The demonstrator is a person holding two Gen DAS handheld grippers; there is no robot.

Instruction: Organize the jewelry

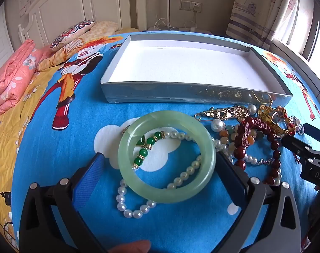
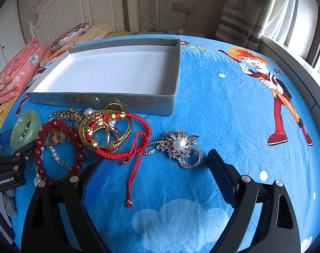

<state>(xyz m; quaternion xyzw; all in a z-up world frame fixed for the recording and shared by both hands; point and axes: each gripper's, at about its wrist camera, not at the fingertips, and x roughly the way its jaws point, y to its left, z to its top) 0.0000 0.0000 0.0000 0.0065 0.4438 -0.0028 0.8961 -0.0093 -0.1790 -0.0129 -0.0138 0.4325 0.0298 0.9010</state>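
I note my left gripper (image 1: 160, 158), fingers apart, straddling the pale green jade bangle (image 1: 166, 157) before the shallow grey cardboard box (image 1: 181, 93); my right gripper (image 2: 158, 166) likewise gapes, empty, beside the silver pearl-centred brooch (image 2: 178, 147).

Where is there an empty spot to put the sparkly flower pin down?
The whole white floor of the grey box is bare. So is the blue bedsheet right of the box, past the silver brooch. It is crowded in front of the box, where the green bangle, pearl strand, red beads and gold bangle pile together.

pearl strand (image 1: 136, 202) partly under jade bangle (image 1: 166, 156); fingertip (image 1: 132, 247) cut off below
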